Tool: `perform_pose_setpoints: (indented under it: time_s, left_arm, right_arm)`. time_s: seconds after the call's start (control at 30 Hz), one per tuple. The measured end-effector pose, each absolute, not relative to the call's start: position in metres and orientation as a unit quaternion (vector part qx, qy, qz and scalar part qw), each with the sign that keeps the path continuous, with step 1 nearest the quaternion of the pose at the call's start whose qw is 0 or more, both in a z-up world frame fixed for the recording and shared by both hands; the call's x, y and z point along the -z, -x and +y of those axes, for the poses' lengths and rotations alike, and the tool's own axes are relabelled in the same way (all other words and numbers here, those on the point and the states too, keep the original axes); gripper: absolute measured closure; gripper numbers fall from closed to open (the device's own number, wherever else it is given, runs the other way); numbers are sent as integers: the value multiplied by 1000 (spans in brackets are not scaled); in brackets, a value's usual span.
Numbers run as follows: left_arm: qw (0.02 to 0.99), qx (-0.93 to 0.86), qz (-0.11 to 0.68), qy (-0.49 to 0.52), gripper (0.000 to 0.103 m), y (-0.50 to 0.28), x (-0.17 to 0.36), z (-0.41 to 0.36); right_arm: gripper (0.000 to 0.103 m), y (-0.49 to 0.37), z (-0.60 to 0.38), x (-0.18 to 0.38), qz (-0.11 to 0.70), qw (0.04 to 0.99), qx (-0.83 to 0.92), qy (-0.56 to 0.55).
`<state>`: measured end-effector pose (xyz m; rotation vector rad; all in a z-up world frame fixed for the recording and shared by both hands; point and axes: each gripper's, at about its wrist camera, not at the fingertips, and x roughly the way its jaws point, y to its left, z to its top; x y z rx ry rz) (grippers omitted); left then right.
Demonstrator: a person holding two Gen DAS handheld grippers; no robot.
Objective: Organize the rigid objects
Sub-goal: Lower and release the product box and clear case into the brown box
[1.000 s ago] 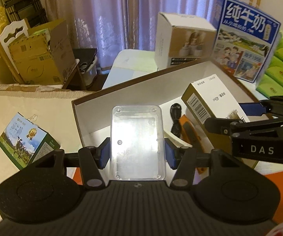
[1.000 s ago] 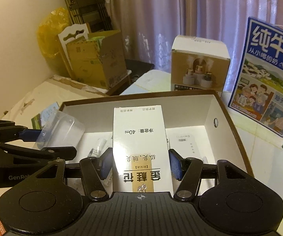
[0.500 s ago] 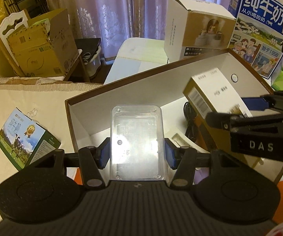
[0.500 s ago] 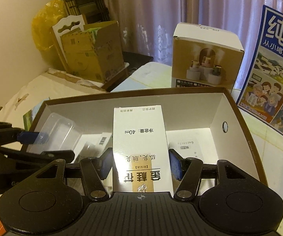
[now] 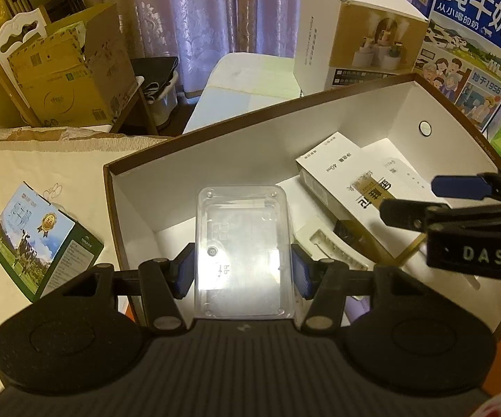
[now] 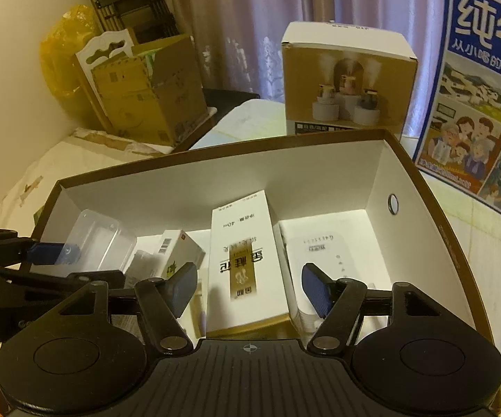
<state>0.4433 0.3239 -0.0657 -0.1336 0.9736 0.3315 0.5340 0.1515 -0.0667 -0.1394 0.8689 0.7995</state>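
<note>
My left claw [image 5: 242,271] pinches the clear plastic case [image 5: 243,253] by its sides, low over the near left part of the brown-rimmed storage box [image 6: 215,153]. My right claw [image 6: 249,286] has just been spreading, its pads off the white carton [image 6: 247,264], which lies flat in the middle of the box beside a white device [image 6: 333,253] on its right.

Right claw [image 6: 247,286] just opening, white carton [image 6: 245,264] lying free in brown-rimmed box [image 6: 424,187]
</note>
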Motion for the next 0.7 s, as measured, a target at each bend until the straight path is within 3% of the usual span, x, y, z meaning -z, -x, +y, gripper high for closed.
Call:
perform_pose_setpoints:
  time_s: [0.2, 0.7]
  left_arm:
    - [872, -158, 458, 65, 42, -442, 63, 324]
    - [881, -153, 443, 72, 41, -424, 44, 319]
  right_arm:
    - [36, -528, 144, 62, 411, 829, -375, 64]
    - [29, -504, 126, 49, 406, 831, -374, 67]
